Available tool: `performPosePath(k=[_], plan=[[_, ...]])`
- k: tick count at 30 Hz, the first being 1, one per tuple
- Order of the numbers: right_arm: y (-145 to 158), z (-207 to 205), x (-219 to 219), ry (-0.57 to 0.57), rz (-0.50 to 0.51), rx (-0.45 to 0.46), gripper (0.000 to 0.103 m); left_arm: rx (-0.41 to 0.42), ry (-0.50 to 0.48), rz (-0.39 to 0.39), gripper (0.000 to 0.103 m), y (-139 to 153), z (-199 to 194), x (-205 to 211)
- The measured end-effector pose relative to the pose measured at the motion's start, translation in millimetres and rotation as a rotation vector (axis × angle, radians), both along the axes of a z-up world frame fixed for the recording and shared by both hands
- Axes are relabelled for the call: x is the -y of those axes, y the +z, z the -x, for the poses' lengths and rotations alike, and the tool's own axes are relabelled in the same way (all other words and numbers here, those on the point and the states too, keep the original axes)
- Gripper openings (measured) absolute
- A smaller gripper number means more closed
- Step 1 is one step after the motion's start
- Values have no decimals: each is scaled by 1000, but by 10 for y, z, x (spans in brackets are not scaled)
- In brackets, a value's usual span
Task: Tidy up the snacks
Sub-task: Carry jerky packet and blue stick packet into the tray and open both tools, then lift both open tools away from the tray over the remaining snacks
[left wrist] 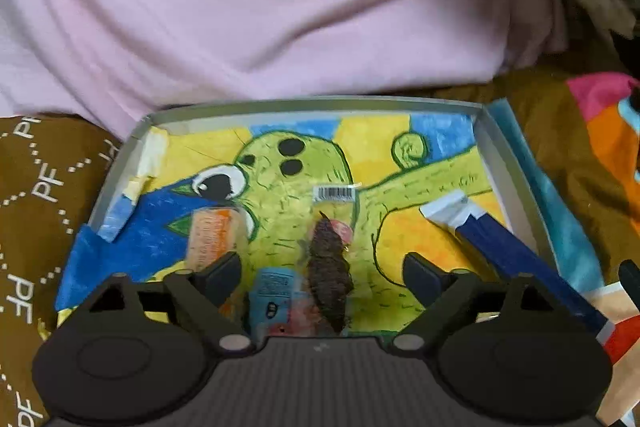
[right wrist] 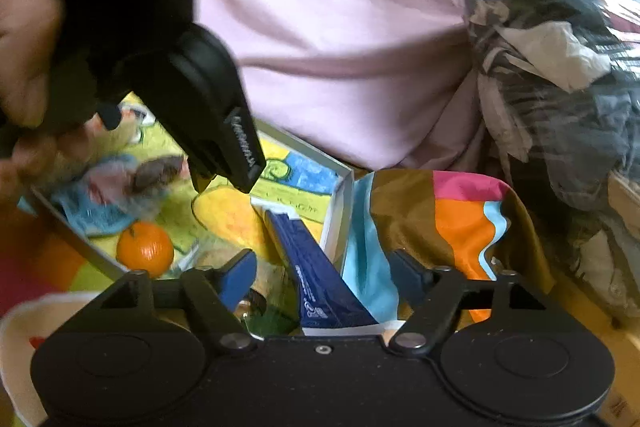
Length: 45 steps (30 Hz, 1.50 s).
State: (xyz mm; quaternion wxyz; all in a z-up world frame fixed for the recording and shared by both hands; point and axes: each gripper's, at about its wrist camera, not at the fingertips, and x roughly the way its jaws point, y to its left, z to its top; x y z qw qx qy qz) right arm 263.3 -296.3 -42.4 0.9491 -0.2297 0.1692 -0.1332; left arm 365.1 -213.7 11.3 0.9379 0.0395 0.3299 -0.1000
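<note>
Left wrist view: shallow tray (left wrist: 516,163) lined with a cartoon drawing, holding a blue packet (left wrist: 516,255), an orange (right wrist: 145,248) and a clear snack wrapper (left wrist: 330,259). Left hand-held gripper (left wrist: 320,273) and right hand-held gripper (right wrist: 324,277) both gape, released. Wrapper likely light, crinkly, slippery; pinch its sealed end.

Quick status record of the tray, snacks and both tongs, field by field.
tray: shallow grey box lined with a coloured drawing, on a patterned cloth
snacks in tray: clear packet with dark snack, orange-labelled packet, blue wrapper leaning over the right wall
orange: in the tray, near corner in the right wrist view
left tongs: open, straddling the dark snack packet; contact cannot be told
right tongs: open, over the blue wrapper's end, holding nothing
backdrop: pink fabric
</note>
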Motion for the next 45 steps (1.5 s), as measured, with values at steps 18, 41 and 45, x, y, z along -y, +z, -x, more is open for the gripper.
performPosePath(k=[18,41,45], plan=[[587,753,59,49,-246,240,102,223,118,181,103,504,950,-816],[752,2215,-253,78,-390,261,102,331,200,184,103,370,2605,-1446],[756,2406,-295,78,-409,260,102,326,204,181,103,304,2805,-1583]])
